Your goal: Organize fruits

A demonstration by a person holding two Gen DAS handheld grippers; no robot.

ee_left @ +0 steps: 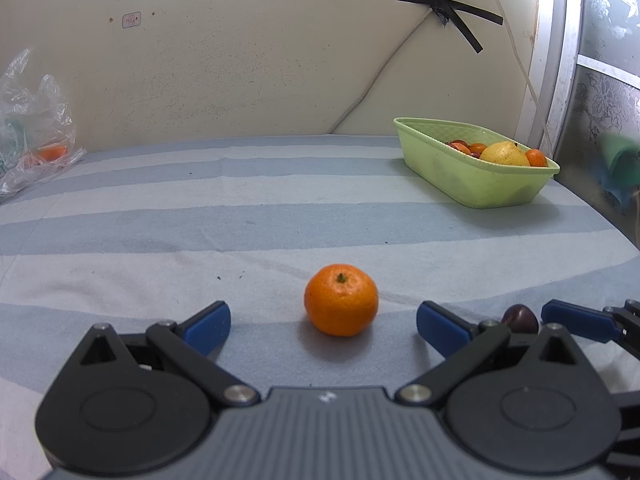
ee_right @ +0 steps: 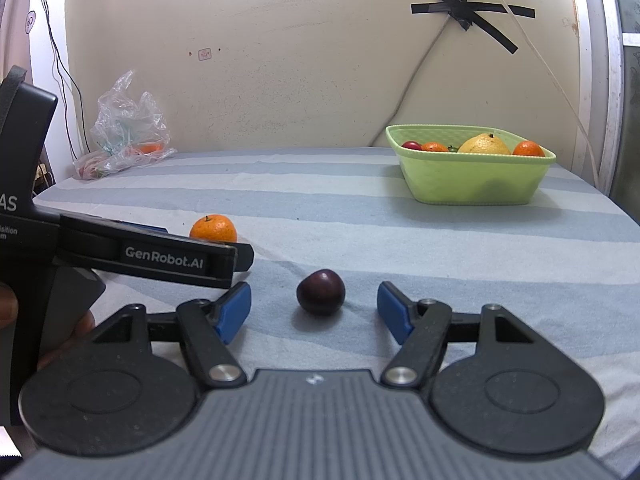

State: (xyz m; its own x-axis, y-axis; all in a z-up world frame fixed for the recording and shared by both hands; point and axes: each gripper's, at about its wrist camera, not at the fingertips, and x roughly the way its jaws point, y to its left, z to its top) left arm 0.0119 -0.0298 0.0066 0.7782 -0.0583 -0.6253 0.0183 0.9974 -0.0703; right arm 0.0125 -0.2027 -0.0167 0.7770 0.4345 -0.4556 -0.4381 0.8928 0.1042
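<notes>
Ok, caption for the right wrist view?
Open right tool lined up on a dark plum, green basket of fruit beyond.

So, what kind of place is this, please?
Probably a room in a home, set up for recording: a striped cloth covers the table, a green basket holds fruit, and cables are taped to a scuffed wall.

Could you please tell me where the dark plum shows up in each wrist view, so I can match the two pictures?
Left wrist: plum at lower right, partly hidden behind the gripper linkage.
Right wrist: plum near centre, on the cloth.
Shared landmark: green basket at the table's far right.
</notes>
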